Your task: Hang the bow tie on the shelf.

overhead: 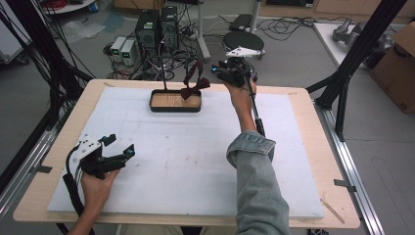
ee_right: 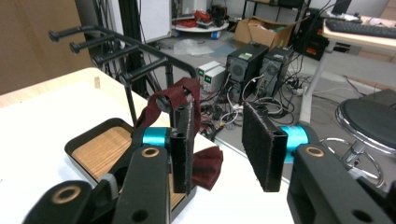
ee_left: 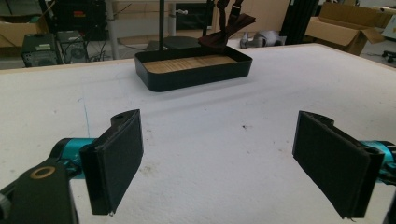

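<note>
Beside the hanging bow tie (overhead: 195, 89), right gripper (overhead: 226, 73) on an outstretched arm, fingers narrowly parted, empty.

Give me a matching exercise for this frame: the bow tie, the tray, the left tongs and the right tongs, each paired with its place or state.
Things:
1. dark red bow tie
2. black tray
3. left tongs
4. right tongs

Places or states:
A. open over the bare white pad, at the near left of the table
B. hangs by its strap from a rack prong, over the tray's right end
C. jaws parted, just beside the hanging strap, nothing between them
D. sits at the far middle of the pad, with a wooden floor

Pairs: 1-B, 2-D, 3-A, 4-C
</note>
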Motion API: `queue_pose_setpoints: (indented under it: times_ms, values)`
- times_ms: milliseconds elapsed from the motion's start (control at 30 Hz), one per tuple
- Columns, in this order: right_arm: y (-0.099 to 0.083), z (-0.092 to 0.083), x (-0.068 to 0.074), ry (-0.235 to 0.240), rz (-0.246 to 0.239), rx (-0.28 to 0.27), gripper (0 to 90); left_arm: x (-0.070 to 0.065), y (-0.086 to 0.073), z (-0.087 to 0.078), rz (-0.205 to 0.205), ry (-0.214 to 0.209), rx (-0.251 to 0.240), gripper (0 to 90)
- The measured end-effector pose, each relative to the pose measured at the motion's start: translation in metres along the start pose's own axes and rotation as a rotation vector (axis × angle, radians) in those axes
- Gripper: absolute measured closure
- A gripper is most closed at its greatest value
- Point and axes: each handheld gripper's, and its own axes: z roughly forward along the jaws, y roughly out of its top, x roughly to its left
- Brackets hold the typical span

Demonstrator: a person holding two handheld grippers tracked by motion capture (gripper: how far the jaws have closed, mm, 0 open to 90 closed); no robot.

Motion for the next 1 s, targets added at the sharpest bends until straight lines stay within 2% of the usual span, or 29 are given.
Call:
queue_pose_setpoints:
  times_ms: [233,300,600,767,1000]
  values:
    - [0.008,-0.026,-0.002,0.002,0.009,-0.053,51.1,0.0,0.0,0.0,0.002,0.002,0.001,16.7]
    - [0.009,-0.035,-0.003,0.0,0.007,-0.072,50.1,0.0,0.0,0.0,0.001,0.003,0.0,16.7]
    - [0.008,-0.077,-0.011,-0.004,0.022,-0.138,31.9,0.0,0.0,0.001,0.004,0.007,0.003,16.7]
    - [0.004,-0.1,-0.013,-0.03,0.03,-0.165,24.4,-0.001,0.001,0.002,0.005,0.008,0.0,16.7]
    - [-0.001,-0.13,-0.015,-0.072,0.018,-0.207,15.3,-0.002,0.001,0.004,0.007,0.004,0.002,16.7]
